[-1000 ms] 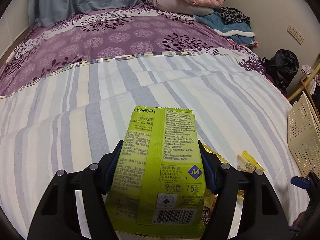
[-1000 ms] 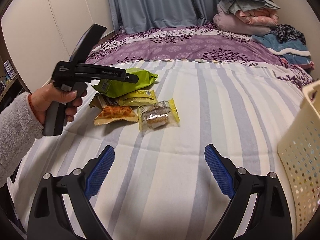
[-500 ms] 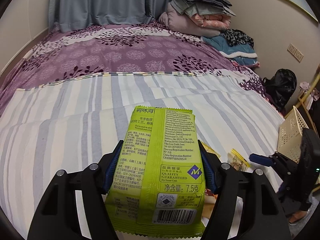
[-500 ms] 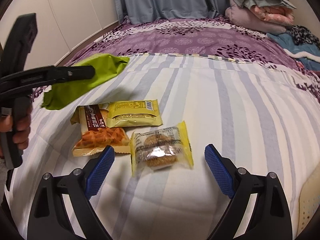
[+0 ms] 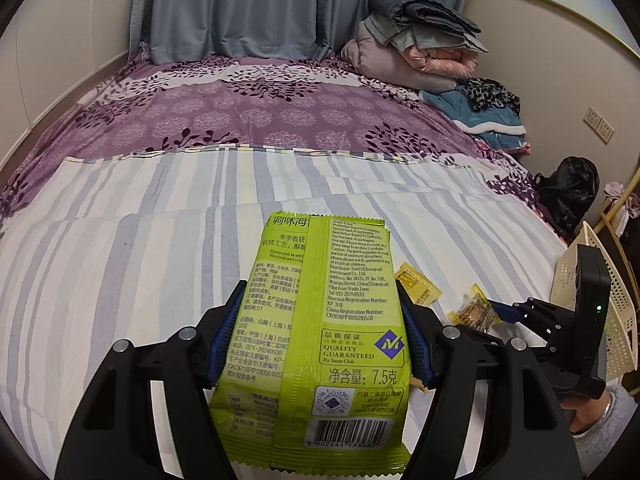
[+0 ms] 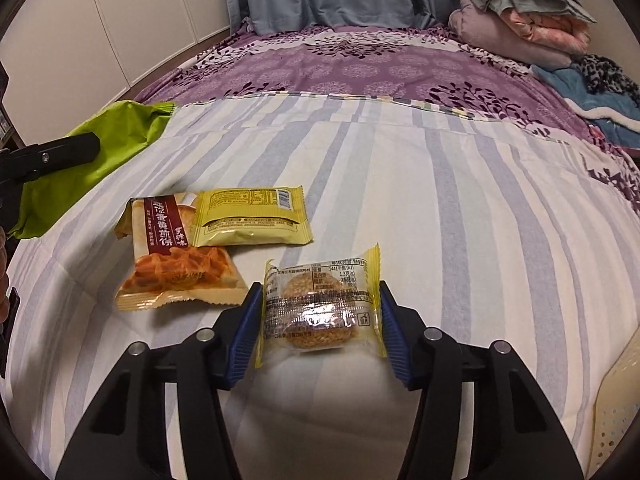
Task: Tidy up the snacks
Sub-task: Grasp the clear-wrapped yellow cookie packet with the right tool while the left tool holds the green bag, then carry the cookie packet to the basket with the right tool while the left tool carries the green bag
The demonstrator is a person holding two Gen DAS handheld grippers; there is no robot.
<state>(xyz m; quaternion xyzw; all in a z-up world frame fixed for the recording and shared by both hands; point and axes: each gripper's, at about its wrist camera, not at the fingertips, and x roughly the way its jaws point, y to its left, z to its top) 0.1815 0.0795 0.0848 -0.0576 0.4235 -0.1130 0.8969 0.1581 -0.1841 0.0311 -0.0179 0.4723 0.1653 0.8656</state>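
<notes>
- My left gripper (image 5: pixel 320 344) pinches the green seaweed packet (image 5: pixel 320 328), lifted above the striped bedsheet (image 5: pixel 140 248).
- My right gripper (image 6: pixel 318 324) is closing around the sesame cookie packet (image 6: pixel 320 304), lying crosswise between the jaws on this bedsheet.
- The cream basket (image 5: pixel 592 296) is nearer my right hand.

Lime-green packet (image 5: pixel 320 340), striped sheet (image 6: pixel 460 220), purple floral bedspread (image 5: pixel 260 116), blue curtain (image 5: pixel 240 4).

My left gripper (image 5: pixel 320 340) clamps a green snack packet (image 5: pixel 320 344) by its sides, printed back up, above the striped bedsheet (image 5: pixel 140 248). Lower right I see my right gripper (image 5: pixel 494 310), jaws closing, its blue tip at a clear-wrapped cookie (image 5: pixel 474 312). A yellow packet (image 5: pixel 416 288) lies beside it; a cream basket (image 5: pixel 616 312) stands behind.
</notes>
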